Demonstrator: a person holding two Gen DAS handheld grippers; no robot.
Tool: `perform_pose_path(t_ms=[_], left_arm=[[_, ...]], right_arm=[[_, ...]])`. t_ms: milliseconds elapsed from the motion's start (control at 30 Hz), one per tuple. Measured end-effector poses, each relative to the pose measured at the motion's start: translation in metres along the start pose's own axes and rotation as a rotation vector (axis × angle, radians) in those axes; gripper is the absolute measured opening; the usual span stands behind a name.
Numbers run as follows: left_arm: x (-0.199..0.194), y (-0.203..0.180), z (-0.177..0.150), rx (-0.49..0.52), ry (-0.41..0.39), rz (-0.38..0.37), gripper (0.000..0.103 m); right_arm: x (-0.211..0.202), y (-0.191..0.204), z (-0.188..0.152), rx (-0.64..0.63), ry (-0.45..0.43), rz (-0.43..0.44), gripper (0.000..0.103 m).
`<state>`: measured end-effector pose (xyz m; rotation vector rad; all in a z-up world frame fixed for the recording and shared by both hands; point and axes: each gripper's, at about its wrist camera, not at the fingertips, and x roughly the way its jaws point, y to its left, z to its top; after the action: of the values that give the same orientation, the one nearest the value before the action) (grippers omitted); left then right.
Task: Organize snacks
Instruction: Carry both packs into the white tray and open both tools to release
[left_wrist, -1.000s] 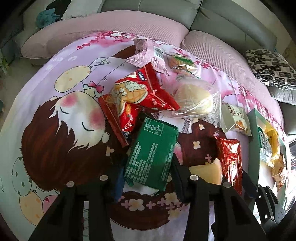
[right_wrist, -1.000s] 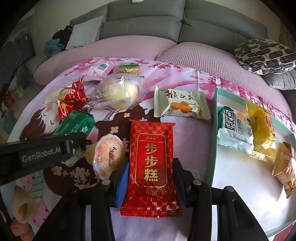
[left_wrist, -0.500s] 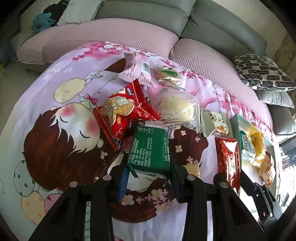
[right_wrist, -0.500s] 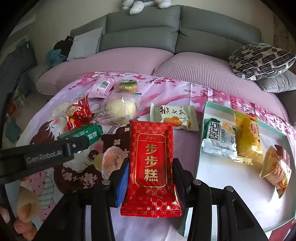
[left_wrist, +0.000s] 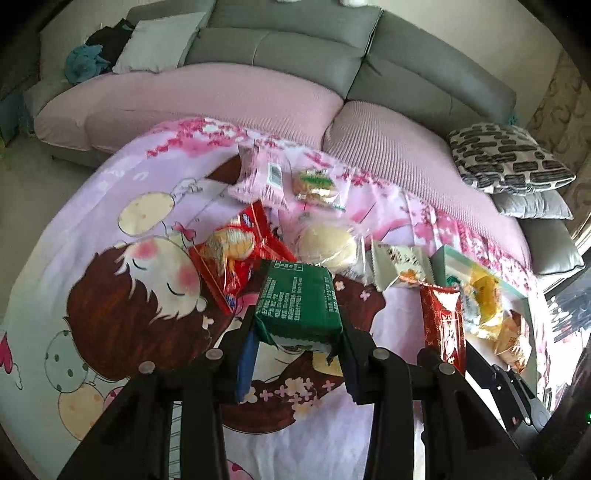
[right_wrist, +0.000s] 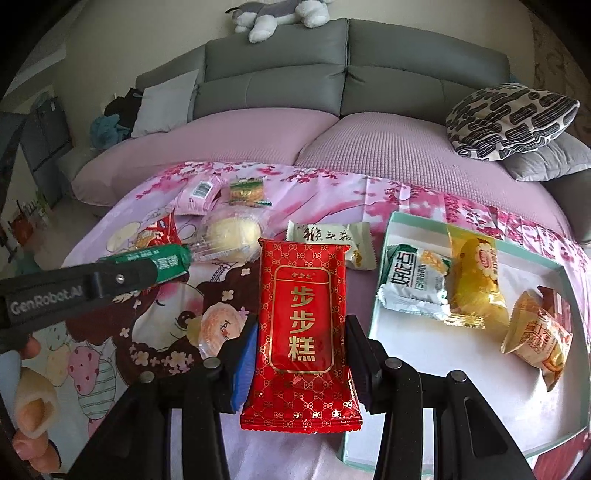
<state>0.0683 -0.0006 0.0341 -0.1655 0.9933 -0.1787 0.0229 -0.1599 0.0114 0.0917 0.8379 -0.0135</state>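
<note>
Snacks: green packet (left_wrist: 299, 302) clamped in left gripper (left_wrist: 295, 354), red cake packet (right_wrist: 303, 325) clamped in right gripper (right_wrist: 301, 354), both above the tablecloth (right_wrist: 325, 192); carry level to tray (right_wrist: 391, 332) at its right edge, clearing the rim

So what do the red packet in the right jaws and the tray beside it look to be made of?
Red packet: glossy plastic or foil film, judging by gold print, sheen and crimped ends. Tray: smooth, matte white inside with a mint-green rim; probably plastic or coated card, hard to tell.

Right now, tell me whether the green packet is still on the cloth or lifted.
Lifted. The left tool is shut on the green packet, which hangs clear above the cloth.
</note>
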Motion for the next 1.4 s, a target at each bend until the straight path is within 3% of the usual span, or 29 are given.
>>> perform_pose_path(t_ms=[200,433,767,1067,1200,1400], left_arm=[[-0.019,-0.007,0.003,0.009,-0.062,-0.013,0.041],[-0.026,-0.039,0.003,0.061,-0.11,-0.085,0.041],[-0.028,-0.097,-0.008,0.181,-0.126,-0.184,0.041],[-0.018,-0.155,-0.033,0.298,-0.092,-0.259,0.041],[-0.011,-0.172,-0.043,0.312,-0.076,-0.278,0.041],[0.008,-0.188,-0.055,0.333,-0.045,-0.272,0.041]], right_arm=[[-0.009,-0.009,0.002,0.027,-0.02,0.002,0.047],[-0.023,-0.027,0.005,0.067,-0.051,-0.017,0.047],[-0.052,-0.099,0.001,0.205,-0.095,-0.149,0.047],[-0.095,-0.178,-0.015,0.366,-0.146,-0.322,0.047],[-0.112,-0.21,-0.028,0.433,-0.152,-0.388,0.047],[-0.114,-0.237,-0.042,0.48,-0.131,-0.419,0.047]])
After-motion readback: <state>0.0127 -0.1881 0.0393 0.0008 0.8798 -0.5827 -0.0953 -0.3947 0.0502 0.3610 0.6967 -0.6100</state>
